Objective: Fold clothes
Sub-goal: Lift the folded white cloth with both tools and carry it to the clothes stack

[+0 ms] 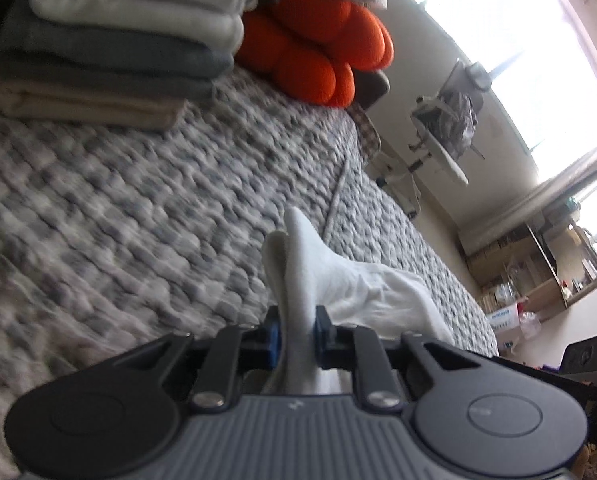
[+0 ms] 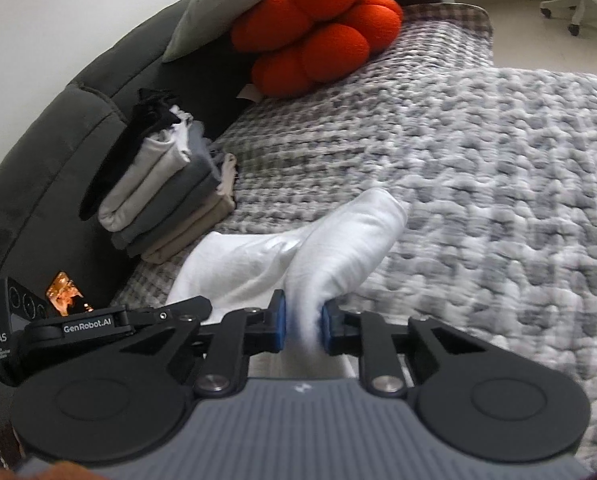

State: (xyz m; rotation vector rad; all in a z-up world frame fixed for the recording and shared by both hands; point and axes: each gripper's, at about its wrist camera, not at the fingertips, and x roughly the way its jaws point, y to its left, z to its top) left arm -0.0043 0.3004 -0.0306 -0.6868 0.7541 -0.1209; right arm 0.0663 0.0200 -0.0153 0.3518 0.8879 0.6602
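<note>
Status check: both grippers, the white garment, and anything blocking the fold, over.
Left hand-held gripper shut on white garment. Right hand-held gripper shut on it too. Folded stack beside it on the knit blanket, apart from garment.

The blanket (image 2: 478, 152) is chunky, rough knitted cloth. On it, the white garment (image 2: 338, 248) is soft matt cotton, and the orange cushion (image 2: 318, 28) beyond looks fuzzy plush.

The left gripper (image 1: 297, 334) pinched white cloth (image 1: 318, 268) between its blue pads; the right gripper (image 2: 302, 330) did likewise, both angled downward.
</note>
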